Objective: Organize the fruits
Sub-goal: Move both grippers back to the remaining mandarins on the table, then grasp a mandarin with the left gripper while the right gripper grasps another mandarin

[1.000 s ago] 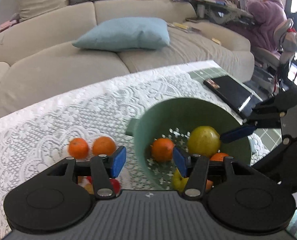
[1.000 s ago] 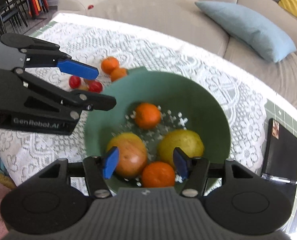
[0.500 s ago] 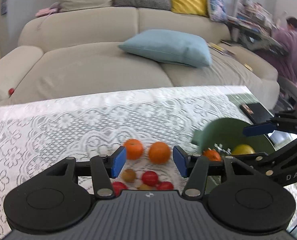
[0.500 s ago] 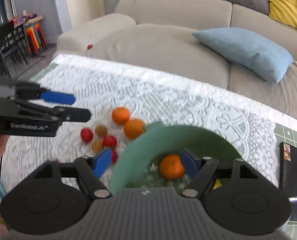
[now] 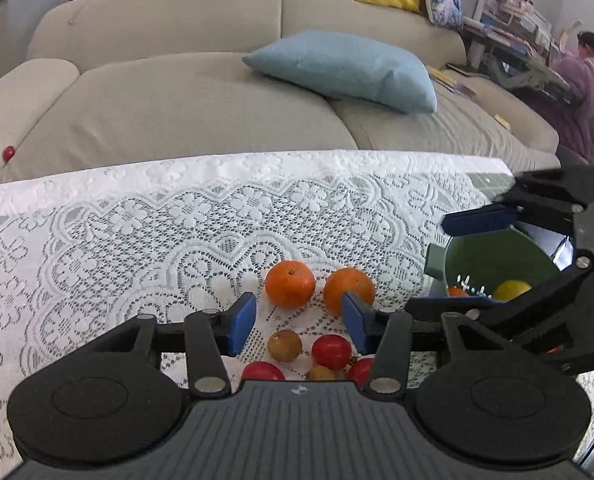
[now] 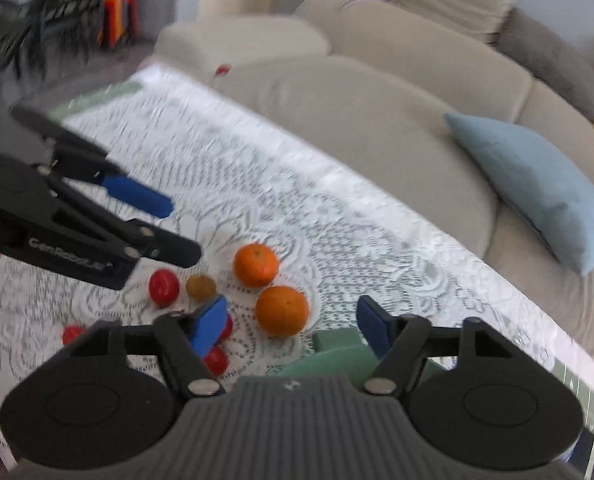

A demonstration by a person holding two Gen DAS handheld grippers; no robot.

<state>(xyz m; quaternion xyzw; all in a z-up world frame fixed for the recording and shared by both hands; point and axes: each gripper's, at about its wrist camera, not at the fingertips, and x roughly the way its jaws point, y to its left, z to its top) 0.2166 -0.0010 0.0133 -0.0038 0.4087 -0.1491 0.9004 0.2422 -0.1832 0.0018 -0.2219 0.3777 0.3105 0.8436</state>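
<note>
Sorting status: partway through, by my judgement; some fruit sits in the bowl and a cluster lies loose on the cloth.
Bowl: deep green plastic bowl with a tab handle [image 5: 497, 256], near the right-hand edge of the white lace tablecloth [image 5: 137, 240]; my left camera shows a yellow round fruit [image 5: 511, 290] and a sliver of something orange inside. The rest of its inside is hidden behind my right tool.
Loose oranges: two small round orange mandarins, one [image 5: 290, 283] and its neighbour [image 5: 349, 290], side by side mid-cloth, just beside the bowl's handle.
Loose small fruit: red cherry tomatoes [image 5: 331, 351] and a dull brownish one [image 5: 284, 345], grouped toward the cloth's near edge, close under my left tool. One more red one lies apart [image 6: 71, 334].
Left gripper [image 5: 299, 322]: jaws have just been narrowing, yet stand apart with nothing pinched; they hover above the tomato group.
Right gripper [image 6: 289, 324]: jaws have just been narrowing too, spread and empty; the nearer mandarin shows between them, untouched.
Stray: a small red ball on the beige sofa [image 5: 8, 153]; cannot tell whether it is fruit.
Left to do: both mandarins and all the small fruit.
</note>
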